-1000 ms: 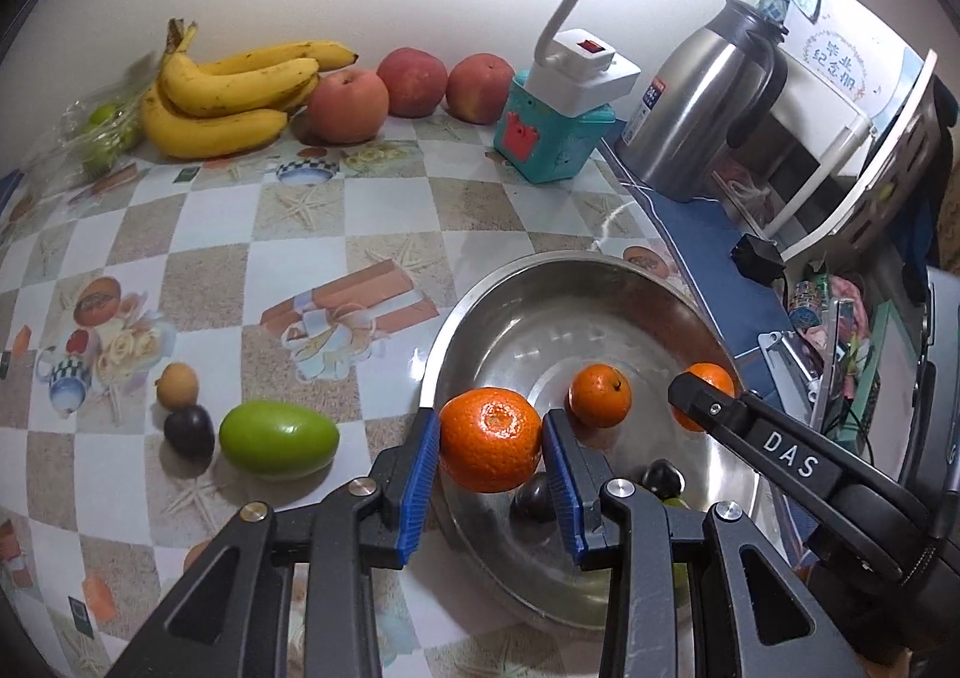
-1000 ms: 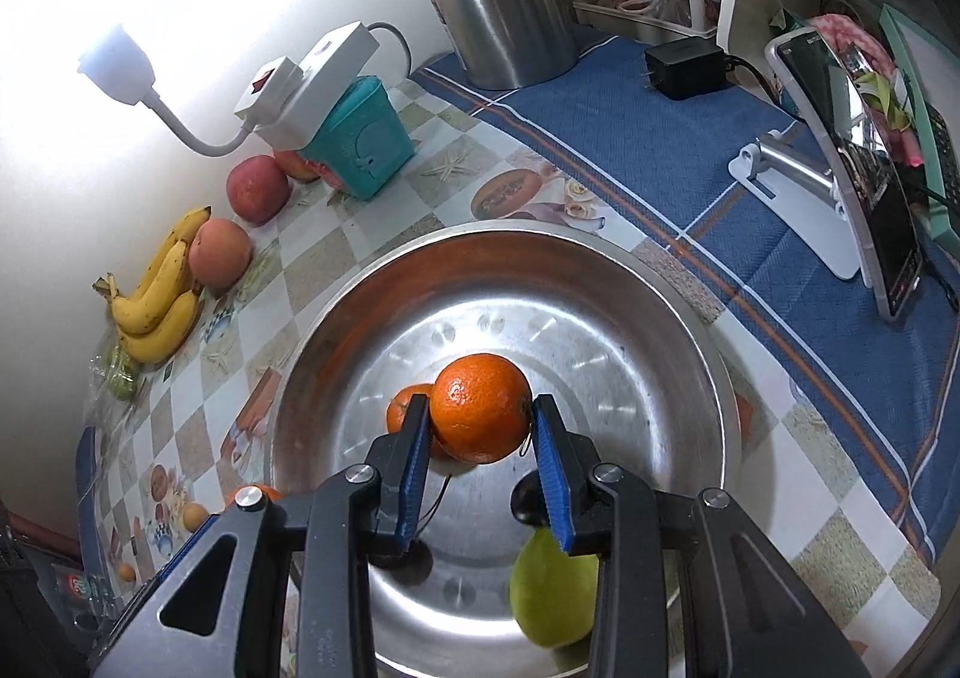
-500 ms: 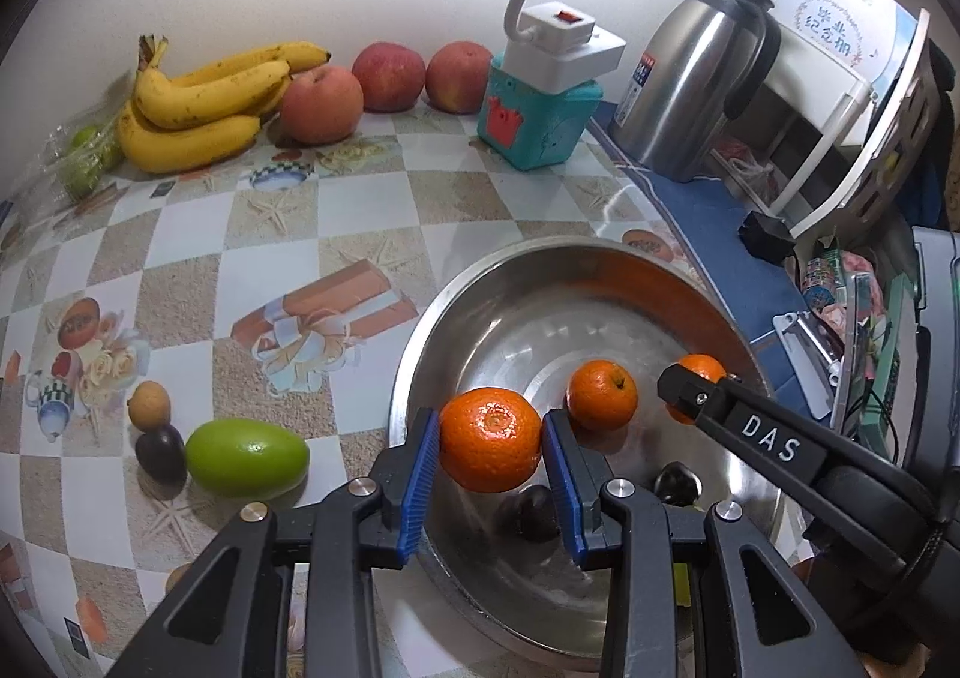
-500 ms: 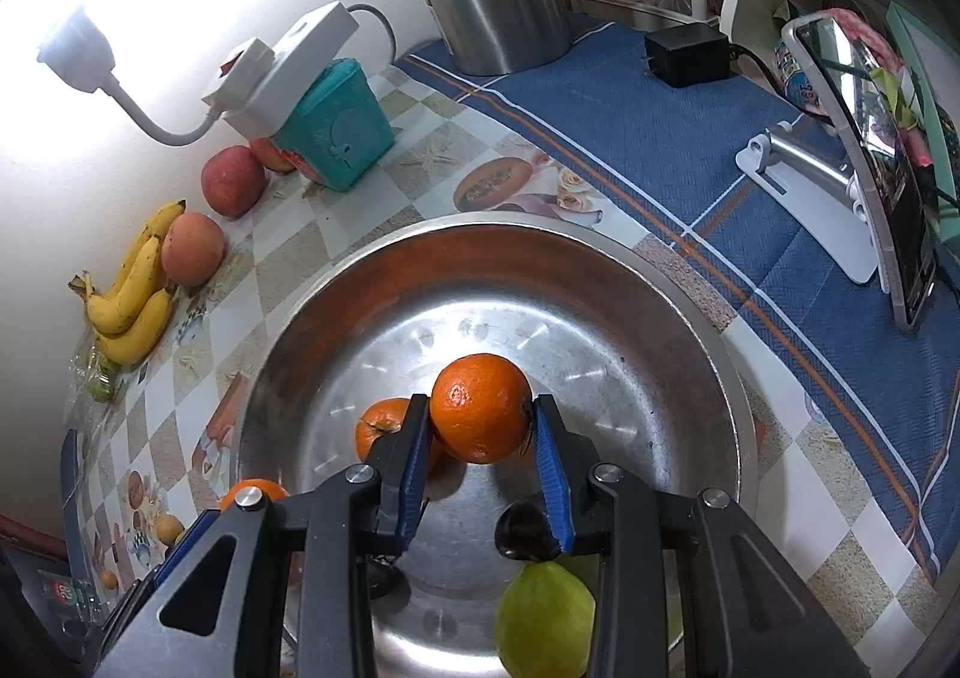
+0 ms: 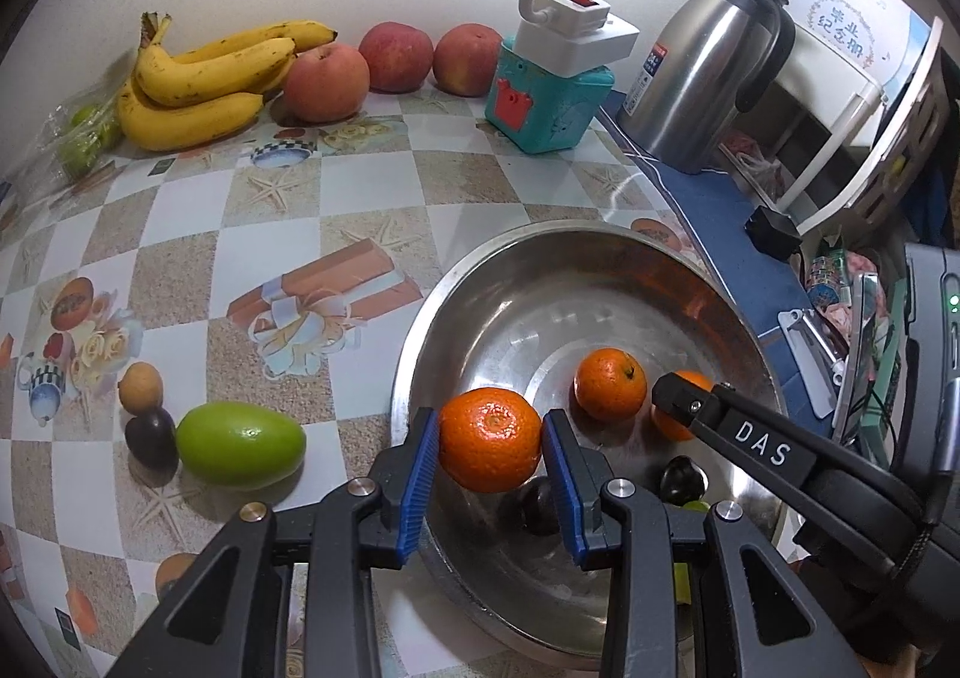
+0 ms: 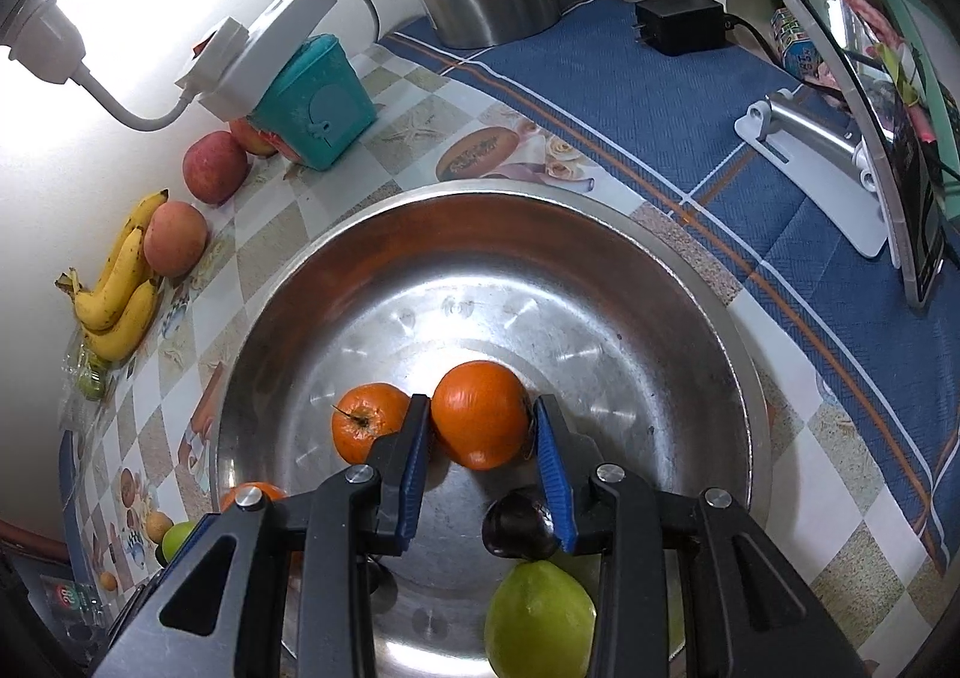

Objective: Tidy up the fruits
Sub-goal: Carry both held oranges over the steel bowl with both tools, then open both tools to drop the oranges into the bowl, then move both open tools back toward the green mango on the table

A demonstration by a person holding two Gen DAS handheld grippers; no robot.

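Observation:
My left gripper (image 5: 489, 438) is shut on an orange (image 5: 490, 439) and holds it over the near-left rim of a steel bowl (image 5: 510, 288). My right gripper (image 6: 482, 426) stands open around a second orange (image 6: 480, 414) that rests on the floor of the bowl (image 6: 480, 222); there is a gap at its right pad. Another orange (image 6: 363, 422) lies just left of it in the bowl. A dark plum (image 6: 519, 528) and a green mango (image 6: 540, 618) lie in the bowl's near part. The right gripper's finger (image 5: 738, 441) shows in the left wrist view.
On the checked tablecloth left of the bowl lie a green mango (image 5: 240, 444), a dark plum (image 5: 150, 435) and a small brown fruit (image 5: 141, 387). Bananas (image 5: 198, 78) and apples (image 5: 327, 84) line the back wall. A teal box with lamp (image 5: 549, 102) and a steel kettle (image 5: 702, 96) stand behind.
My right gripper has lowered into the bowl and opened, leaving its orange resting on the bowl floor. My left gripper has moved closer over the bowl's rim, still holding its orange.

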